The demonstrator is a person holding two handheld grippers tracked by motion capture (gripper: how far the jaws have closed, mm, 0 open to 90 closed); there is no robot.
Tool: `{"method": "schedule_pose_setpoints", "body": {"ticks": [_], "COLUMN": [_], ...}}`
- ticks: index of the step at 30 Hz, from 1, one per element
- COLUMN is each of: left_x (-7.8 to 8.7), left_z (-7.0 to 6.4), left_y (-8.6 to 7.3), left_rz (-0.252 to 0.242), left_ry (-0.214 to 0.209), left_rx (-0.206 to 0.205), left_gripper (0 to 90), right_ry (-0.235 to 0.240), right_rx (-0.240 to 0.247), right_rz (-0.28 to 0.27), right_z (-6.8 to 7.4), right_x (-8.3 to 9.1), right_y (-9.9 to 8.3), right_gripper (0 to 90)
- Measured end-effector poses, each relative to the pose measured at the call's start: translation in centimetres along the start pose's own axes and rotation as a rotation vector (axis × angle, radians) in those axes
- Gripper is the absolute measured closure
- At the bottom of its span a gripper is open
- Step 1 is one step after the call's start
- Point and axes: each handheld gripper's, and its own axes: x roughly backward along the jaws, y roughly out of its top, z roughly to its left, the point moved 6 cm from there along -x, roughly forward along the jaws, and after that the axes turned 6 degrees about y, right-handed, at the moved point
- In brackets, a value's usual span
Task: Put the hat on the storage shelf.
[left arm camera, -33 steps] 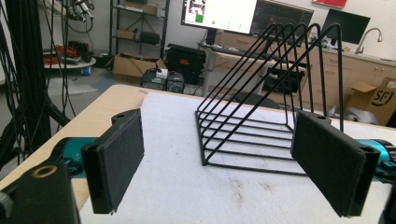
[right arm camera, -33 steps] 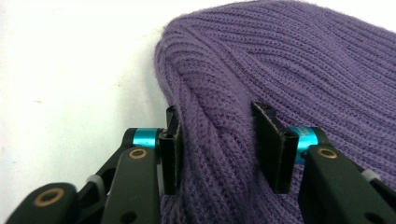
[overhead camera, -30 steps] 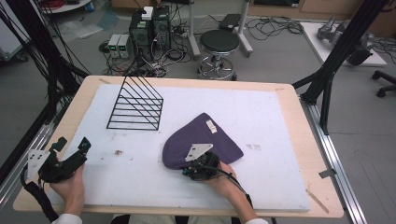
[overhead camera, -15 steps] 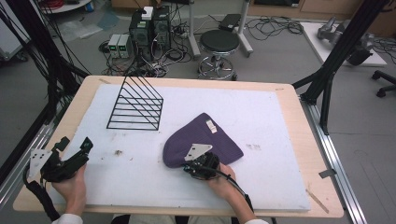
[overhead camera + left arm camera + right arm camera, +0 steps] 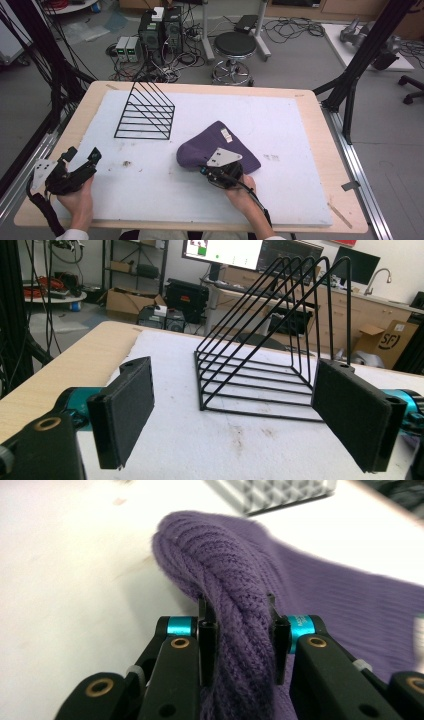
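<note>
While the right gripper (image 5: 214, 172) pinches a thick fold of the purple ribbed knitted beanie (image 5: 218, 146), the hat lies on the white foam board (image 5: 280, 125) a little right of the table's middle, its near edge gathered at that gripper. From the right gripper view, the two black jaws stand close together with the twisted cable-knit brim of the hat (image 5: 240, 610) squeezed between them, turquoise collars showing on either side, and the rest of the knit spreads flat to the right over the white surface. A small pale label sits on the hat's upper side in the high view (what is printed on it is too small to read). The grey three-cornered plate on top of the right gripper overlaps the hat's near edge, and a black cable trails back along the person's right hand (image 5: 244, 192).

The left gripper (image 5: 82, 157) hangs near the left edge of the board, well apart from the hat, held in the person's left hand (image 5: 75, 200). Its jaws stand wide apart with nothing between them, and the left gripper view looks between the two padded faces (image 5: 127, 402) toward the black wire triangular rack (image 5: 270, 340). That rack (image 5: 145, 112) stands upright on the board's far left part, apart from both grippers and the hat
</note>
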Motion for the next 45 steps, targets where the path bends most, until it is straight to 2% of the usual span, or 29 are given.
{"method": "schedule_pose_setpoints", "body": {"ticks": [2, 3, 4, 5, 6, 7, 8, 9, 10, 11, 14, 16, 18, 20, 21, 24, 25, 28, 30, 35, 40, 41, 45], "left_x": [0.0, 0.0, 0.0, 0.0, 0.0, -0.1, -0.1, -0.1, -0.1, -0.1, -0.1, -0.1, -0.1, -0.2, -0.2, -0.3, -0.3, -0.3, -0.2, -0.3, -0.2, -0.2, -0.2], "left_z": [0.0, 0.0, 0.0, 0.1, 0.1, 0.1, 0.2, 0.2, 0.2, 0.2, 0.2, 0.1, 0.1, 0.1, 0.0, 0.0, 0.0, 0.0, 0.0, 0.1, 0.3, 0.2, -0.3], "left_y": [0.0, 0.0, 0.0, 0.0, 0.0, -0.1, -0.1, -0.1, 0.0, -0.1, -0.1, -0.1, -0.1, -0.1, -0.1, -0.1, -0.2, -0.2, -0.2, -0.1, -0.1, -0.1, 0.1], "left_rz": [-0.003, -0.005, -0.004, -0.003, 0.002, 0.006, 0.006, 0.006, 0.005, 0.005, 0.006, 0.006, 0.008, 0.008, 0.008, 0.009, 0.009, 0.011, 0.011, 0.009, 0.01, 0.008, 0.006], "left_ry": [0.0, 0.001, 0.002, 0.002, 0.001, 0.002, 0.003, 0.003, 0.004, 0.004, 0.004, 0.004, 0.002, 0.001, 0.0, -0.002, -0.003, -0.004, -0.004, -0.005, -0.002, -0.004, -0.025], "left_rx": [0.001, 0.002, 0.003, 0.005, 0.005, 0.008, 0.008, 0.008, 0.007, 0.007, 0.006, 0.008, 0.004, 0.003, 0.003, 0.003, 0.004, 0.003, 0.001, 0.009, 0.011, 0.01, -0.003], "left_gripper": [17.7, 17.7, 17.7, 17.7, 17.7, 17.7, 17.7, 17.7, 17.7, 17.7, 17.7, 17.6, 17.6, 17.6, 17.6, 17.7, 17.7, 17.7, 17.6, 17.7, 17.7, 17.7, 17.7], "right_ry": [-0.055, -0.055, -0.086, -0.109, -0.155, -0.17, -0.17, -0.217, -0.244, -0.244, -0.336, -0.396, -0.407, -0.456, -0.456, -0.521, -0.521, -0.539, -0.541, -0.546, -0.554, -0.544, -0.527], "right_rx": [-0.024, -0.024, -0.03, -0.038, -0.067, -0.072, -0.072, -0.085, -0.097, -0.097, -0.125, -0.125, -0.118, -0.103, -0.103, -0.099, -0.099, -0.08, -0.077, -0.054, -0.052, -0.056, -0.061], "right_rz": [-0.025, -0.025, -0.039, -0.057, -0.088, -0.111, -0.111, -0.154, -0.178, -0.178, -0.251, -0.323, -0.34, -0.406, -0.406, -0.468, -0.468, -0.522, -0.535, -0.647, -0.7, -0.722, -0.743], "right_z": [-0.7, -0.7, -1.1, -1.4, -1.8, -2.0, -2.0, -2.5, -2.8, -2.8, -3.6, -4.1, -4.3, -4.8, -4.8, -5.7, -5.7, -6.2, -6.3, -6.0, -5.6, -5.4, -5.2], "right_x": [0.4, 0.4, 0.6, 0.8, 1.4, 1.6, 1.6, 2.4, 2.8, 2.8, 4.3, 5.5, 5.8, 7.1, 7.1, 8.8, 8.8, 10.1, 10.4, 12.6, 13.7, 14.0, 14.6], "right_y": [0.2, 0.2, 0.3, 0.5, 0.8, 1.0, 1.0, 1.4, 1.7, 1.7, 2.4, 3.0, 3.2, 3.9, 3.9, 5.0, 5.0, 5.9, 6.1, 7.3, 7.8, 8.1, 8.7], "right_gripper": [74.9, 74.9, 74.8, 74.8, 74.7, 74.7, 74.7, 74.7, 74.7, 74.7, 74.7, 74.7, 74.7, 74.7, 74.7, 74.7, 74.7, 74.7, 74.7, 74.2, 73.9, 73.8, 73.8]}}
